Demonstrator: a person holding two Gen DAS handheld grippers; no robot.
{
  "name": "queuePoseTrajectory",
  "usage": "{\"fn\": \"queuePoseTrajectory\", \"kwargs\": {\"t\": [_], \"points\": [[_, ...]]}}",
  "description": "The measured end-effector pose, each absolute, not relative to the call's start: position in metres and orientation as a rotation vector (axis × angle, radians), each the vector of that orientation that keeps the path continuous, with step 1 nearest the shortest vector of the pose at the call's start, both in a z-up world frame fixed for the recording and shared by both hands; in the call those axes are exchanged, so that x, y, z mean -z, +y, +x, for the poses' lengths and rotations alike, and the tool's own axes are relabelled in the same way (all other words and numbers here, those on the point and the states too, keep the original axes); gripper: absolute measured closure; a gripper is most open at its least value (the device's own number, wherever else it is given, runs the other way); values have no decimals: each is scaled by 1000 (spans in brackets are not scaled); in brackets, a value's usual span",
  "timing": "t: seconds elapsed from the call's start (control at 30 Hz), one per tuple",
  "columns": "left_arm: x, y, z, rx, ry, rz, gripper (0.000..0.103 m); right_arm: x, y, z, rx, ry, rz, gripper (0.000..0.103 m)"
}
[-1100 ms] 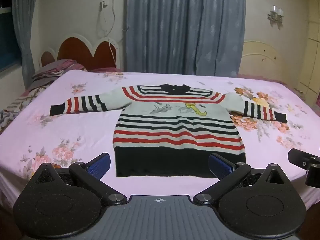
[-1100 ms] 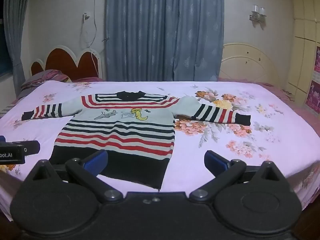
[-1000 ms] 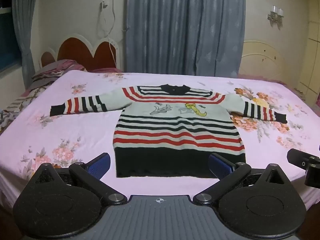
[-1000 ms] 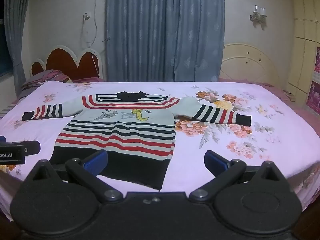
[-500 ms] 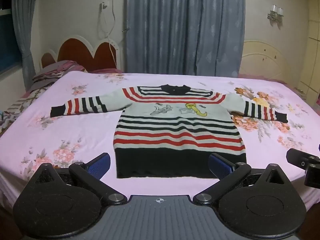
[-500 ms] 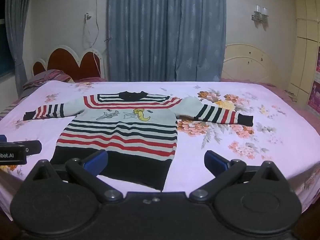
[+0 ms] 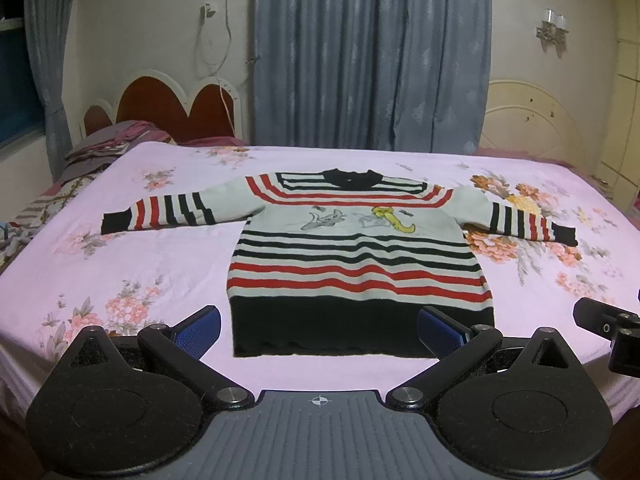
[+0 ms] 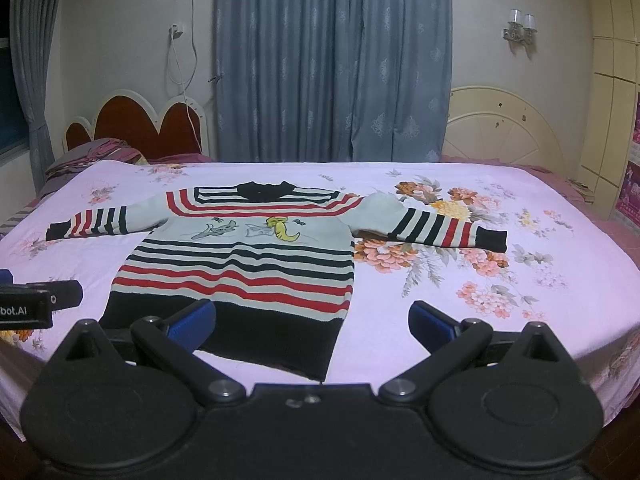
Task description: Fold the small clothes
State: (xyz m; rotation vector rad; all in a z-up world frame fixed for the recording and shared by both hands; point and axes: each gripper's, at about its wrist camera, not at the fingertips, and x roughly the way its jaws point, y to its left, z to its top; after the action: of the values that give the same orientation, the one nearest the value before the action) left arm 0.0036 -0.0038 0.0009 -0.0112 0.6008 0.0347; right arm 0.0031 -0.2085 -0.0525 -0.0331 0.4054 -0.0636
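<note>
Blue curtains [image 7: 372, 56] hang behind a wide bed [image 7: 160, 252] covered in a pink floral sheet, with a red heart-shaped headboard [image 7: 172, 110] at its far left and a cream arched board [image 7: 528, 120] at the far right. Spread flat on the sheet lies a small striped sweater [image 7: 356, 256], front side up, collar away from the cameras, its black hem nearest them and both sleeves stretched out sideways; red, black and pale bands cross the body, and a small cartoon print sits on the chest. The left gripper [image 7: 318, 330] hovers just short of the hem, roughly centred on the garment, its jaws spread wide with blue pads [image 7: 198, 326] on either side and nothing between them. The right gripper [image 8: 312, 320] hangs near the hem's right corner, jaws likewise spread wide and empty, one blue pad over the black band and the other over bare sheet. Each wrist view catches the edge of the other gripper beside it. A wall lamp [image 8: 520, 28] is mounted at the upper right.
</note>
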Motion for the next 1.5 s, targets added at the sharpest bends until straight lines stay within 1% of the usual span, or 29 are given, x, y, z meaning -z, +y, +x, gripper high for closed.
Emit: {"fn": "queuePoseTrajectory", "kwargs": {"t": [1.5], "points": [[-1, -7, 4, -45, 593, -11, 0, 57, -210, 4, 64, 404, -38, 1]]}}
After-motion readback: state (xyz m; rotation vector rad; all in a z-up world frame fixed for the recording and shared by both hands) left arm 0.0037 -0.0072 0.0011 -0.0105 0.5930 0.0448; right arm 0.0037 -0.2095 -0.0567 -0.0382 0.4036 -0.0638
